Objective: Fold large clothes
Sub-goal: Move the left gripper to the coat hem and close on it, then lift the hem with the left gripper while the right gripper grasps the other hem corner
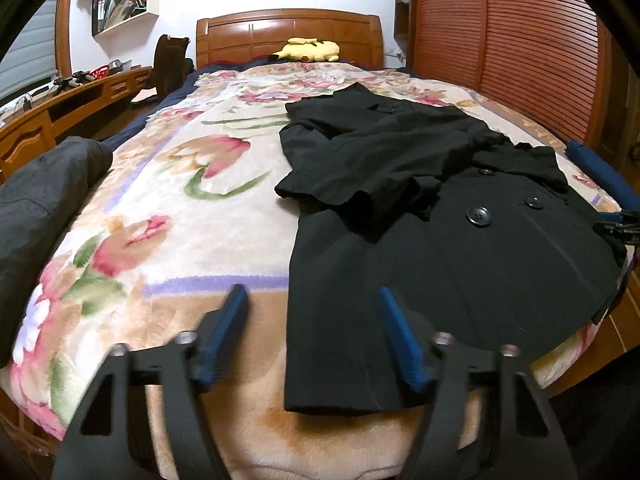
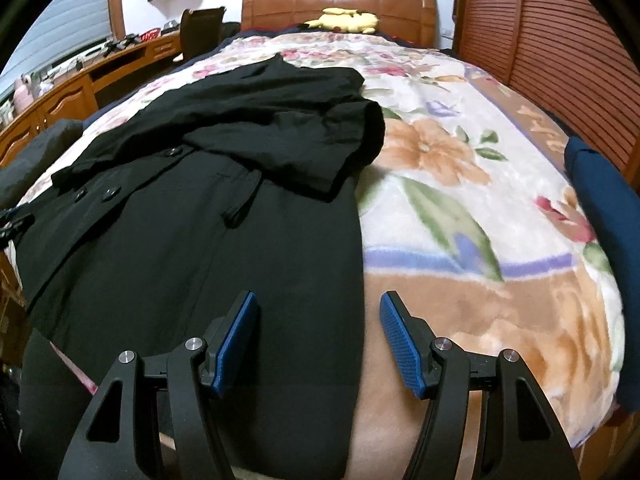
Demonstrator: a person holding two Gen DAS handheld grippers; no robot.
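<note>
A black buttoned coat (image 1: 440,248) lies flat on the floral blanket (image 1: 192,216), its sleeves folded in over the chest. My left gripper (image 1: 312,300) is open, hovering over the coat's left hem edge near the foot of the bed. In the right wrist view the coat (image 2: 192,248) fills the left half. My right gripper (image 2: 316,304) is open over the coat's right hem edge, empty. The right gripper's tool (image 1: 618,224) shows at the far right of the left wrist view.
A dark grey jacket (image 1: 36,208) lies at the bed's left edge. A navy garment (image 2: 604,220) lies at the right edge. A yellow plush toy (image 1: 308,50) sits by the headboard (image 1: 288,32). A wooden desk (image 1: 60,108) stands left, a slatted wardrobe (image 1: 520,40) right.
</note>
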